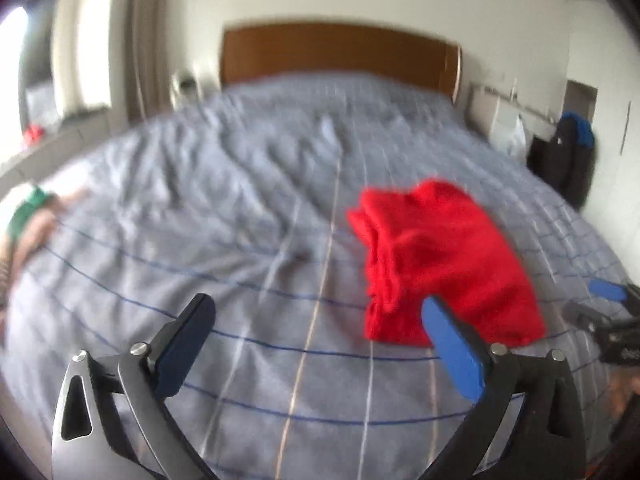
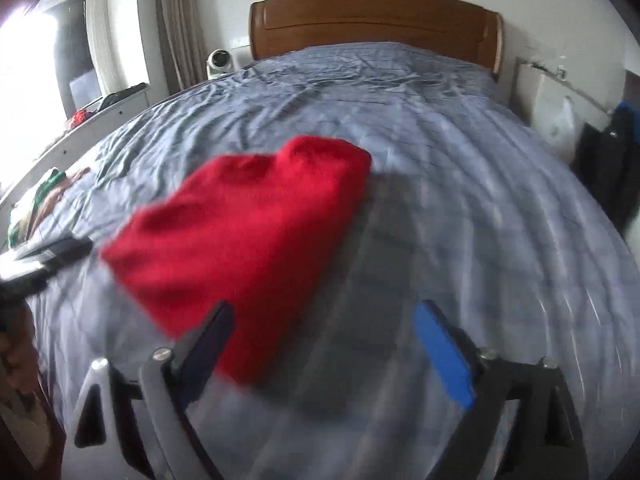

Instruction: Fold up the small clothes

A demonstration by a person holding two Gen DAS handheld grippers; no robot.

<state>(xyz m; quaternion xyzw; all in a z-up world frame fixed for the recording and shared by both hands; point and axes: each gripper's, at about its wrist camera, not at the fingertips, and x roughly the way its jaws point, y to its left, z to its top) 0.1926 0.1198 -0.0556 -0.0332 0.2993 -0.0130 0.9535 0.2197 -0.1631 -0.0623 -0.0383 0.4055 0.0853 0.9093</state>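
A small red garment (image 1: pixel 444 260) lies folded on the grey-blue checked bedspread (image 1: pixel 200 220); it also shows in the right wrist view (image 2: pixel 248 240). My left gripper (image 1: pixel 320 312) is open and empty, hovering just left of and in front of the garment. My right gripper (image 2: pixel 324 320) is open and empty, just in front of the garment's near right corner. The right gripper's tips show at the right edge of the left wrist view (image 1: pixel 600 300). The left gripper shows at the left edge of the right wrist view (image 2: pixel 48 256). Both views are blurred.
More clothes, green and tan (image 1: pixel 28 216), lie at the bed's left edge, also seen in the right wrist view (image 2: pixel 40 196). A wooden headboard (image 2: pixel 372 20) stands at the far end. A dark bag (image 1: pixel 568 156) hangs at the right. A window ledge (image 2: pixel 80 120) runs along the left.
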